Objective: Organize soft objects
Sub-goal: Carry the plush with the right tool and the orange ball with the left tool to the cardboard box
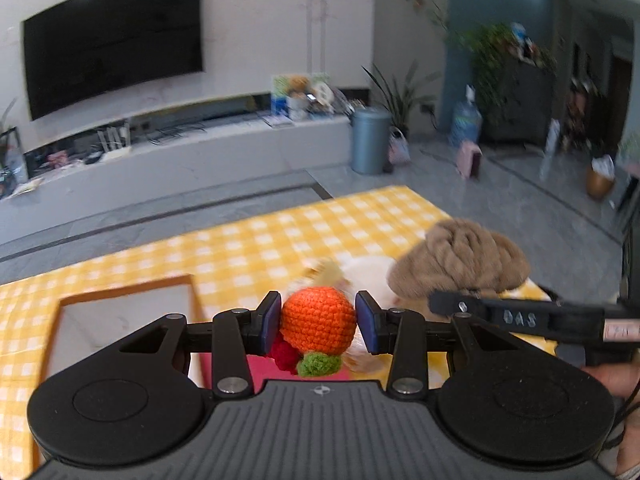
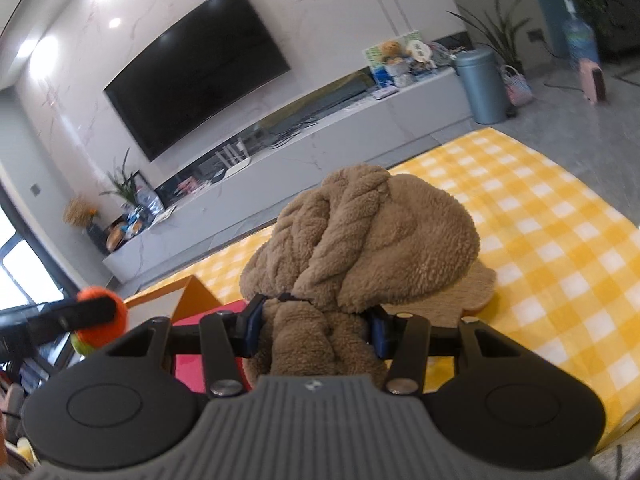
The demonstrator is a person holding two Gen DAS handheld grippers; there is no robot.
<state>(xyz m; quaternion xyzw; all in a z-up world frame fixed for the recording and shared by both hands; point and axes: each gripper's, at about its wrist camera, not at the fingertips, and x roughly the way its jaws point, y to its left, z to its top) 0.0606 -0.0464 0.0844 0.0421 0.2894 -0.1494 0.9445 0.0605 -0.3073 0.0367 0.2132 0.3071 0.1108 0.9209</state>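
Both grabs look solid right now. Left gripper (image 1: 317, 322) half closed, pads pinching a crocheted orange ball (image 1: 318, 322) with red and green bits dangling under it. Right gripper (image 2: 316, 326) about half closed too, clamped on a bunched brown fleece hat (image 2: 360, 240), most of it flopping forward past the pads. Both lifted above the yellow checked tablecloth (image 1: 248, 248), near its front edge, with an orange-rimmed box (image 1: 120, 312) just left of the ball. Probably headed for that box, so: keep the squeeze steady, go ball first, lower well inside the rim before letting go, and watch the hat's loose bulk snagging the box edge.
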